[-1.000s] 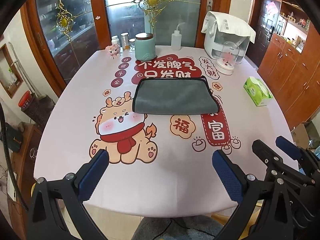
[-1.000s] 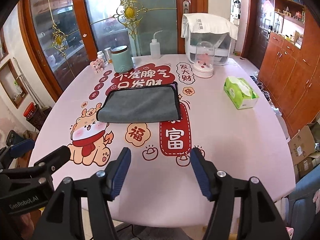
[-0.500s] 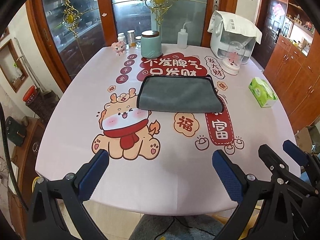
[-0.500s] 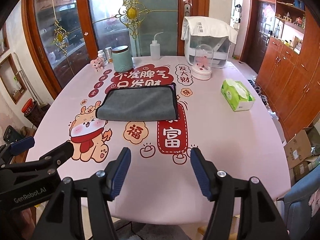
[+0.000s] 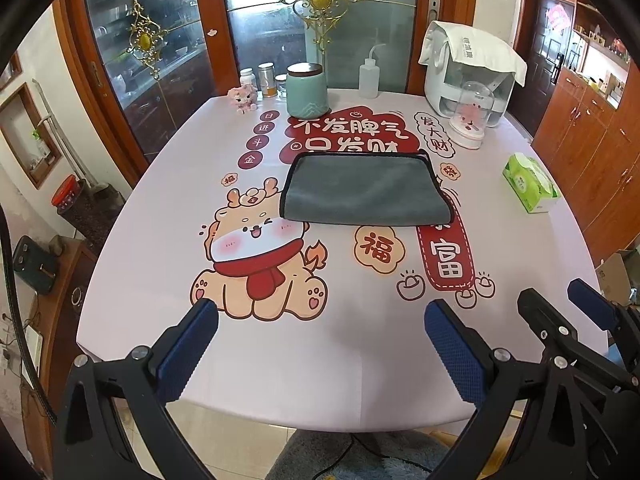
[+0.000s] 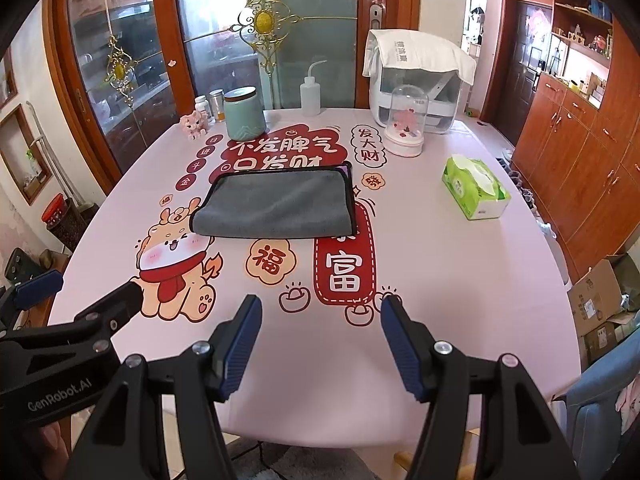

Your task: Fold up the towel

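A grey towel (image 5: 362, 190) with a black hem lies folded flat in the middle of the pink printed tablecloth (image 5: 160, 248); it also shows in the right wrist view (image 6: 276, 204). My left gripper (image 5: 320, 328) is open and empty, held over the table's near edge, well short of the towel. My right gripper (image 6: 320, 320) is open and empty, also at the near edge. The right gripper shows at the lower right of the left wrist view (image 5: 568, 312), and the left gripper at the lower left of the right wrist view (image 6: 80, 300).
At the table's far side stand a teal jar (image 5: 306, 90), small bottles (image 5: 264, 80), a pink figurine (image 5: 242, 100), a squeeze bottle (image 5: 368, 76), a white appliance under a cloth (image 5: 468, 68) and a glass dome (image 5: 470, 116). A green tissue box (image 5: 530, 182) sits right.
Both grippers have drawn back and up from the table, so the towel looks farther away and more floor shows below the near edge. The towel has not moved.
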Demonstrator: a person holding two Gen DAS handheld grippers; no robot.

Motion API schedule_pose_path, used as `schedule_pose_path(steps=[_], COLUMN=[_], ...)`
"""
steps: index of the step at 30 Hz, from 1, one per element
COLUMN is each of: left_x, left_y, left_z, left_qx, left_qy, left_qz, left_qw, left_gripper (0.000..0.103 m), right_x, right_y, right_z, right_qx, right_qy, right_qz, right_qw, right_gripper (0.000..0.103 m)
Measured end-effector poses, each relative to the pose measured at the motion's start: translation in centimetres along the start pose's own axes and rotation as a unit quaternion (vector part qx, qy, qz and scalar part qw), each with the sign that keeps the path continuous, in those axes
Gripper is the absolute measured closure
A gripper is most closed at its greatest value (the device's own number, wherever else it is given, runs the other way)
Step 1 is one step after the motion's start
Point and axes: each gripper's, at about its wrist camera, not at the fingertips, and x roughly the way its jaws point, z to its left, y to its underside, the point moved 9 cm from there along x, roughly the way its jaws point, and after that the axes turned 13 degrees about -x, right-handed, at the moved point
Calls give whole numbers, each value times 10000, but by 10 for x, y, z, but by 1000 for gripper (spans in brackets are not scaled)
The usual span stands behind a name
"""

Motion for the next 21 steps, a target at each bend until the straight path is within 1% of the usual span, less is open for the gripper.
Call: schedule_pose_path(steps=[21], left_x=[4], left_y=[5], left_z=[6], left_qx=[14], left_qy=[43], left_qz=[49], left_qw=[10000], left_gripper=[0], right_x=[3], right_y=[0], right_z=[5], right_qx=[-16], right_qy=[18], right_qz=[43], right_qw=[10000], right_gripper=[41])
